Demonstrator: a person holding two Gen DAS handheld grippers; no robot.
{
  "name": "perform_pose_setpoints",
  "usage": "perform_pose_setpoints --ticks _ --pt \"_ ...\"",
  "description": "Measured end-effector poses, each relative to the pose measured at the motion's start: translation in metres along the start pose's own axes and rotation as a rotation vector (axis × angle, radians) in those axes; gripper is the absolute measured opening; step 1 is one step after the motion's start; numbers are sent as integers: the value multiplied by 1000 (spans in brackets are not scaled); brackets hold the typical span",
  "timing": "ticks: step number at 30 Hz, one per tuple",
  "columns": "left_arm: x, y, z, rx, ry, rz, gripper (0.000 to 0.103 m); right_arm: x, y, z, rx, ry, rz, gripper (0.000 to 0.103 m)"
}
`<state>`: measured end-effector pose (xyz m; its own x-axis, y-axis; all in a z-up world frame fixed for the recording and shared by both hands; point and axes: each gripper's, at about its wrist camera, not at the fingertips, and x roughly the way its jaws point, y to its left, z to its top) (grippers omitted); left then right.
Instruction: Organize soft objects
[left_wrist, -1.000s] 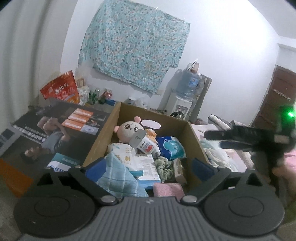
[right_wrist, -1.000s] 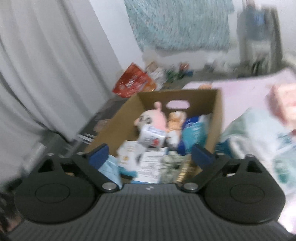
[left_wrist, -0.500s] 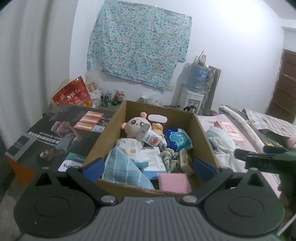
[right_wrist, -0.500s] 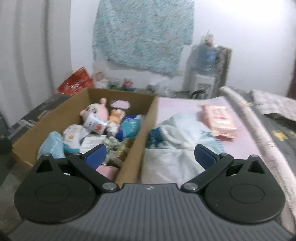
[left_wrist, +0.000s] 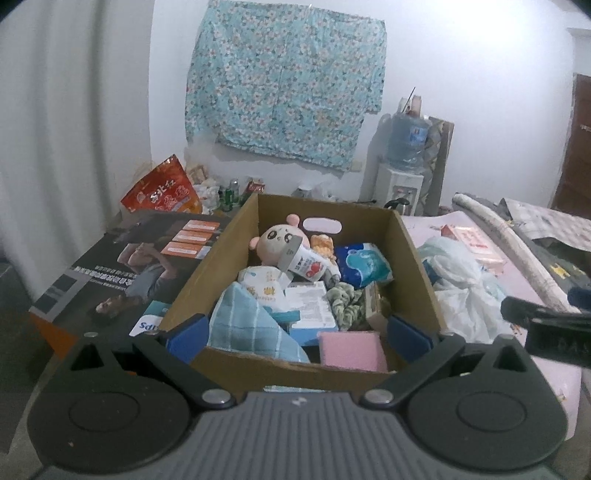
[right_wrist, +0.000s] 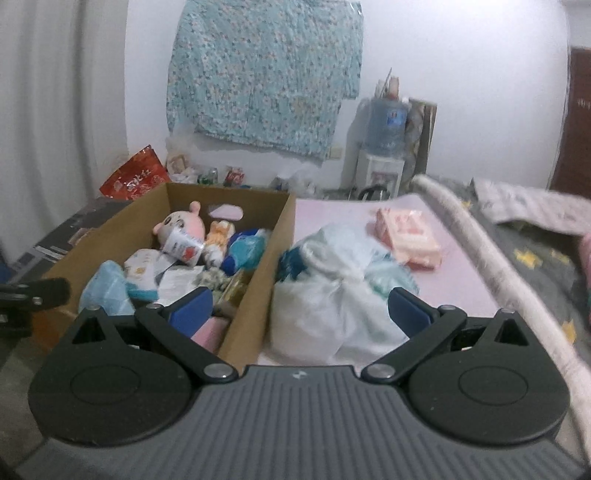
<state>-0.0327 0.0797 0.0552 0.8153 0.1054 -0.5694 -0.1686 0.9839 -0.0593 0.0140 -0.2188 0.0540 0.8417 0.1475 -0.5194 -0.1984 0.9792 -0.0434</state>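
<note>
My right hand-held gripper (right_wrist: 300, 306) is spread wide and carries nothing. A second ago it was pointed straight down into the brown cardboard box (right_wrist: 255, 314); I have swung it off to the right since, so the white and pale-green crumpled cloth bundle (right_wrist: 332, 291) on the pink bed sheet (right_wrist: 461, 280) now lies between its blue pads. Farther back on the sheet sits a flat pink plastic-wrapped pack (right_wrist: 408, 236).

My left hand-held gripper (left_wrist: 298, 332) is also spread and empty. I have pulled it back and lifted it, so the whole box shows over the near wall. Inside lie a light-blue checked towel (left_wrist: 251, 325), a pink foam block (left_wrist: 351, 349), a green knitted piece (left_wrist: 345, 301) and a pink round-headed plush doll (left_wrist: 277, 242) at the far end.

I judge the box side finished for the moment and the cloth bundle next. It looks loose and slack, so I would pinch a thick fold, or it may trail out and snag the box wall.
</note>
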Motion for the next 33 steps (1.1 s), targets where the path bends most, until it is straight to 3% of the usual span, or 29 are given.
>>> perform_pose_setpoints --ticks 9,19,26,33 --pt "7 -5 -7 36 12 8 103 1 9 -24 77 61 25 102" --pt "8 2 -7 29 6 19 103 -6 19 -17 -7 41 38 102" --pt "11 7 -13 17 55 -20 103 0 21 -28 62 98 55 102" --pt "14 11 -18 29 84 -4 103 6 20 -32 80 136 38 102"
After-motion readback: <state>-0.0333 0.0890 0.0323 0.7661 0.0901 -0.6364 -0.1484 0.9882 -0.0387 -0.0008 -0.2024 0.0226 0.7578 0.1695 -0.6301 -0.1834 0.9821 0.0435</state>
